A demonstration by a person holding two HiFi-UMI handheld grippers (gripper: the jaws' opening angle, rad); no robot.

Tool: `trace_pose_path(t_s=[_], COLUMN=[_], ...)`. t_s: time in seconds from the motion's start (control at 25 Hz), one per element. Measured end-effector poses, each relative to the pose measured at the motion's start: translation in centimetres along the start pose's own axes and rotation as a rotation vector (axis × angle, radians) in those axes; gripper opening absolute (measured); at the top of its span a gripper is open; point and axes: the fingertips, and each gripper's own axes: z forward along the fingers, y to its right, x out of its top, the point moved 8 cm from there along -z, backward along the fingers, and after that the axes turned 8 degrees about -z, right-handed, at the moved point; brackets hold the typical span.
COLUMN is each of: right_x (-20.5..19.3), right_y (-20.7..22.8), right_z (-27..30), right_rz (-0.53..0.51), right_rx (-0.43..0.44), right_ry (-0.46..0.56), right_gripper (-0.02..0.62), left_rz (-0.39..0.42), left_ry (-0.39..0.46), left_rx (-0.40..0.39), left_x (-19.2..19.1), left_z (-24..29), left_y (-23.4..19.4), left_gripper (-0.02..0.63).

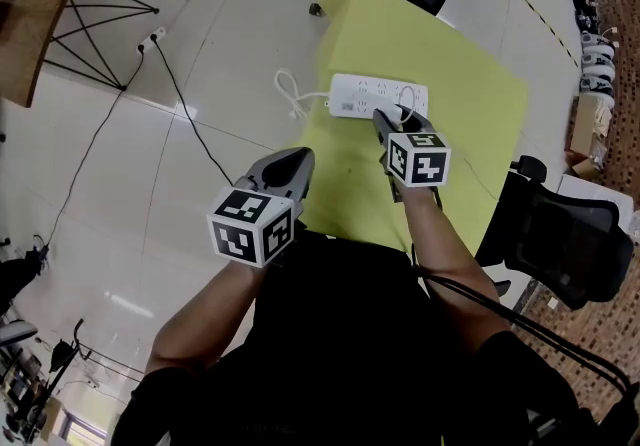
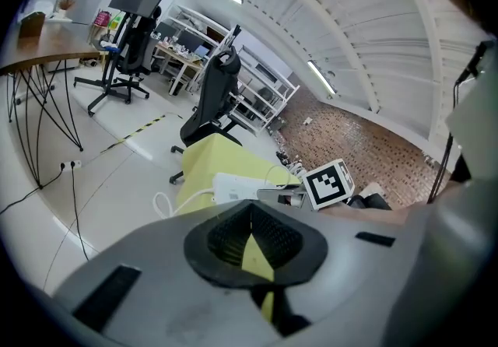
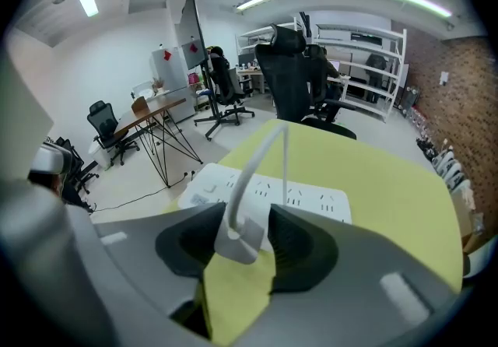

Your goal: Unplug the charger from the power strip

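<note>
Right gripper view alone shows the right gripper's (image 3: 243, 217) jaws clamped on the white charger (image 3: 236, 238), at the power strip's (image 3: 311, 199) near edge. Left gripper view shows the left gripper's (image 2: 250, 213) jaws closed and empty. Head view takes in the yellow desk (image 1: 450, 94), tiled floor (image 1: 200, 54) and a black chair (image 1: 560, 234).

Bare table (image 1: 470, 99) surrounds the power strip (image 1: 372, 94); office chair (image 1: 565, 234) crowds its right edge.
</note>
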Motion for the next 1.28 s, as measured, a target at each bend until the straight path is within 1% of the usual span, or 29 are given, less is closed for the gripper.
trace_pose_path(t_s=[0.2, 0.44, 0.6, 0.72, 0.88, 0.96, 1.12, 1.28], right_x=[0.6, 0.5, -0.3, -0.9, -1.8, -2.3, -3.4, -4.8], right_y=[0.0, -0.5, -0.9, -1.2, -1.1, -1.0, -1.0, -1.0], right_z=[-1.1, -2.8, -4.5, -6.4, -9.8, -11.9, -16.1, -20.3], right_rz=[-0.020, -0.028, -0.018, 0.044, 0.233, 0.287, 0.304, 0.300], right_rx=[-0.019, -0.004, 0.021, 0.061, 0.153, 0.186, 0.223, 0.269], right_ry=[0.027, 0.048, 0.058, 0.082, 0.168, 0.219, 0.296, 0.360], right_gripper=[0.143, 0.138, 0.138, 0.138, 0.138, 0.138, 0.138, 0.138], left_rz=[0.003, 0.020, 0.049, 0.076, 0.117, 0.140, 0.179, 0.188], left_ry=[0.009, 0.020, 0.026, 0.033, 0.033, 0.033, 0.068, 0.126], left_rx=[-0.005, -0.020, -0.043, -0.061, -0.071, -0.074, -0.074, -0.071], left_x=[-0.3, -0.6, -0.8, -0.7, -0.7, -0.8, -1.0, -2.2], left_z=[-0.7, -1.4, -1.8, -2.1, -2.6, -2.8, -3.9, -5.3], left_y=[0.3, 0.9, 1.9, 2.8, 3.8, 4.5, 6.6, 9.2], left_gripper=[0.005, 0.005, 0.005, 0.005, 0.005, 0.005, 0.005, 0.005])
